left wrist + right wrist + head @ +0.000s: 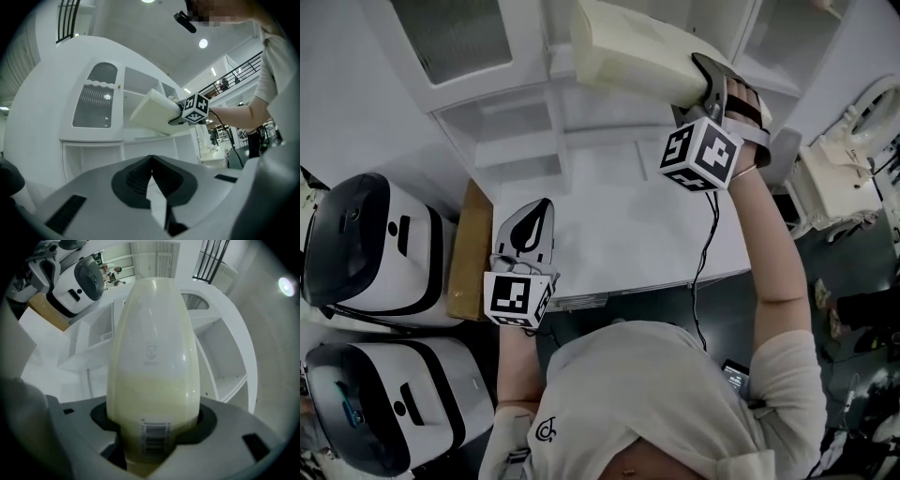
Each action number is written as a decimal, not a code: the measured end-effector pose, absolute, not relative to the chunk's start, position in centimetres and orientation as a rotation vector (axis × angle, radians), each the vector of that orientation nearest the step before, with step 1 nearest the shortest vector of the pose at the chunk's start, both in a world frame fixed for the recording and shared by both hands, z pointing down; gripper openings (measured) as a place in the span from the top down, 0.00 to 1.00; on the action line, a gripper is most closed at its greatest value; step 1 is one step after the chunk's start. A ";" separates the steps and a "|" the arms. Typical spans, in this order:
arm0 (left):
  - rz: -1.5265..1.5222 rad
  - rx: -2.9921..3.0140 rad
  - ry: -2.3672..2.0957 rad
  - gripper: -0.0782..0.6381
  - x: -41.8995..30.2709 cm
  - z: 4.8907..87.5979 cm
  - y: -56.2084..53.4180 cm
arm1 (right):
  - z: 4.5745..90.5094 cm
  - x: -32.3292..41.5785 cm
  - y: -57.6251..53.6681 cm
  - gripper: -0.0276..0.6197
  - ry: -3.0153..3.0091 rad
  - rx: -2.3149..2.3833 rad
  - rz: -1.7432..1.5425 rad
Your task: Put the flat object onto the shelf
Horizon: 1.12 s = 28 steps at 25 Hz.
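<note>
Right gripper (pixel 709 80) was up high, clamped hard on the near end of the flat pack (pixel 633 47), a cream slab with a barcode (pixel 153 437) down by the jaws. Both jaws pressed on its broad faces, and the pack ran straight out ahead of them. In the head view it hung tilted in the air at the front of the white shelf unit (pixel 520 141), its far end over the upper shelves; whether it touched a board, I could not tell. The right gripper view showed open bays (pixel 225 376) just to the right of the pack, with more of the unit to its left.

Left gripper (pixel 534 225) sat low, over the left edge of the white table (pixel 637 234), well apart from the pack. Its jaws were pinched together at the tips, with nothing between them. Its camera looked up at the shelf unit and caught the pack from the side, the right gripper's marker cube (pixel 196 107) plain to see at its near end.

The person's right arm (pixel 778 253) stretched up along the right of the table. Left of the table stood two white machines (pixel 370 244) with dark tops, one nearer the person than the other, and a brown box (pixel 471 248) sat between the farther machine and the table edge
</note>
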State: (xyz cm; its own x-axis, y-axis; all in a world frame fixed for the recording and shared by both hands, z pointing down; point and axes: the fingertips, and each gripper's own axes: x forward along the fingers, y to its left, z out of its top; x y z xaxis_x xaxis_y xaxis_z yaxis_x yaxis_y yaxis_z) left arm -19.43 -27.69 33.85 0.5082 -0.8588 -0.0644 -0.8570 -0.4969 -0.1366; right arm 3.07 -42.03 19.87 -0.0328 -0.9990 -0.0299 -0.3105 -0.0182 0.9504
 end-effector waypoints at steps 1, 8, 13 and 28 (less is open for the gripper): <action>-0.016 -2.591 1.499 0.87 -19.6 33.8 -28.0 | 20.1 2.9 -42.6 0.49 -1.444 1.422 -1.095; -0.024 -2.579 1.532 0.87 -19.6 34.1 -30.2 | 21.9 1.1 -46.5 0.49 -1.398 1.274 -1.133; -0.051 -2.571 1.561 0.87 -19.5 34.7 -31.4 | 24.0 -0.5 -48.6 0.47 -1.361 1.124 -1.146; -0.091 -2.531 1.660 0.87 -21.1 35.6 -34.2 | 26.3 -2.4 -54.6 0.45 -1.352 1.077 -1.181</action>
State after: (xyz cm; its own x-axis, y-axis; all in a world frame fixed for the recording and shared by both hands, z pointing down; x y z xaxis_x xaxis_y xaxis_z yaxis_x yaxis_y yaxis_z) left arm -21.08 -34.15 35.60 0.3992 -0.9168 -0.0120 -0.9099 -0.3946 -0.1280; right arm -2.36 -54.57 26.29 -0.1024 -0.9869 0.1250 -0.0092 0.1266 0.9919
